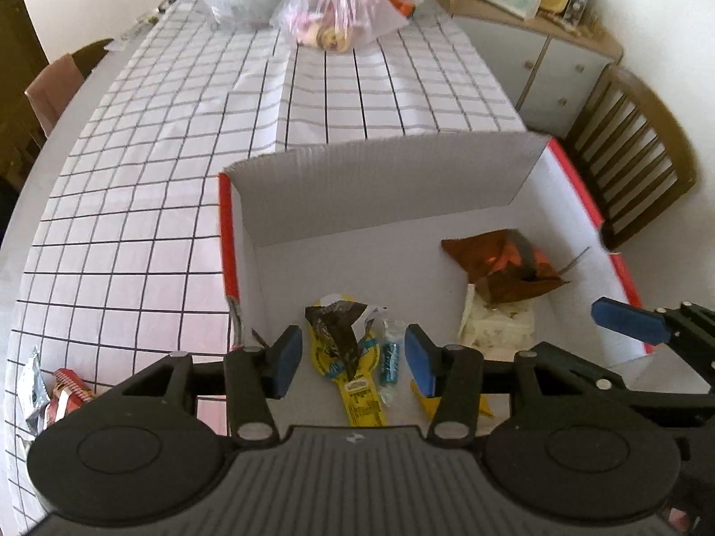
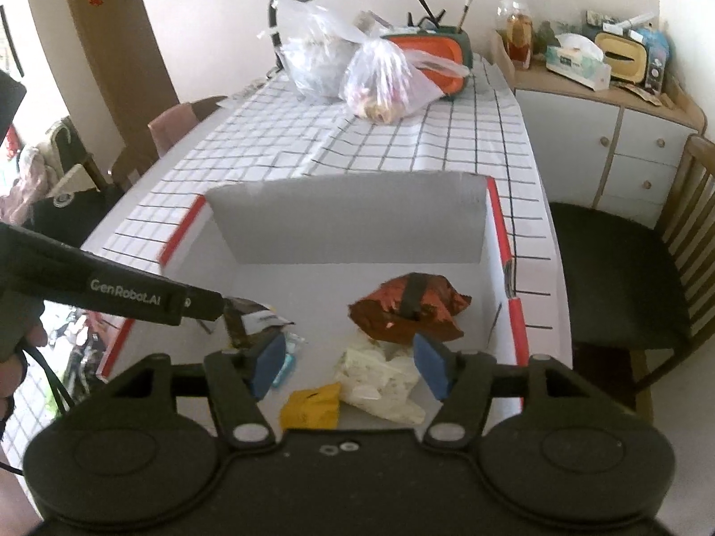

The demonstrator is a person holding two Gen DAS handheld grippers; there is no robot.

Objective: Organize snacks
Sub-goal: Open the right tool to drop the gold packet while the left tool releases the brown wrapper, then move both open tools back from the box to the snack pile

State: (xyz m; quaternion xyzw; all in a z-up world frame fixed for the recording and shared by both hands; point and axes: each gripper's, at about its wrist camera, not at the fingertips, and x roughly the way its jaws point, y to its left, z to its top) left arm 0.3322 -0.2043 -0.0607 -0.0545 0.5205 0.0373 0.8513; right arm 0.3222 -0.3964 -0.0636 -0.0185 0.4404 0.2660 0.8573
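Observation:
A white cardboard box with red edges (image 1: 393, 178) (image 2: 348, 223) sits on the checked tablecloth. Inside lie a yellow and dark wrapper (image 1: 344, 339), a small teal candy (image 1: 391, 353), a red-brown foil packet (image 1: 505, 263) (image 2: 411, 308), a pale white packet (image 1: 496, 326) (image 2: 380, 375) and a yellow packet (image 2: 313, 406). My left gripper (image 1: 353, 357) is open and empty above the yellow wrapper. My right gripper (image 2: 348, 364) is open and empty above the pale packet. The right gripper's blue finger (image 1: 630, 321) shows in the left wrist view.
Loose red and silver snack packets (image 1: 53, 393) lie on the cloth left of the box. Plastic bags (image 1: 339, 13) (image 2: 384, 80) and an orange container (image 2: 438, 53) stand at the far end. A wooden chair (image 1: 625, 161) (image 2: 625, 277) and a cabinet (image 2: 603, 125) stand right.

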